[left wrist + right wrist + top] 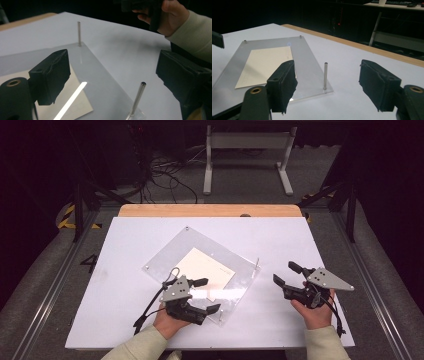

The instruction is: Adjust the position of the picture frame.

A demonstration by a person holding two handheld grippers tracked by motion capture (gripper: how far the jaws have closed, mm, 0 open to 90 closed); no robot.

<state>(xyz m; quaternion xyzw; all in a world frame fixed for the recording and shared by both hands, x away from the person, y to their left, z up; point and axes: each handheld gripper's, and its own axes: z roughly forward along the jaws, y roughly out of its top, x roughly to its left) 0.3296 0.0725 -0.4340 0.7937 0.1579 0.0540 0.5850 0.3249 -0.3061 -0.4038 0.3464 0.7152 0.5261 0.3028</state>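
Observation:
A clear acrylic plate (pixel 240 281) lies turned like a diamond on the white table (pixel 125 285), with a cream sheet of paper (pixel 200 265) on it. Thin metal pins stand at its corners, one at the right corner (pixel 257 262). My left gripper (pixel 207 295) hovers open over the plate's near edge. In the left gripper view the jaws of my left gripper (pixel 112 75) stand wide apart around the plate (pixel 100 82), the paper (pixel 80 106) and a near pin (pixel 138 97). My right gripper (pixel 286 273) is open just right of the plate. The right gripper (pixel 329 85) faces a pin (pixel 325 76) with nothing gripped.
A wooden strip (pixel 210 210) borders the table's far edge. Beyond it on the floor stand a white frame (pixel 247 150) and loose cables (pixel 165 175). The person's right hand (pixel 172 17) appears in the left gripper view's top right. Bare white table surrounds the plate.

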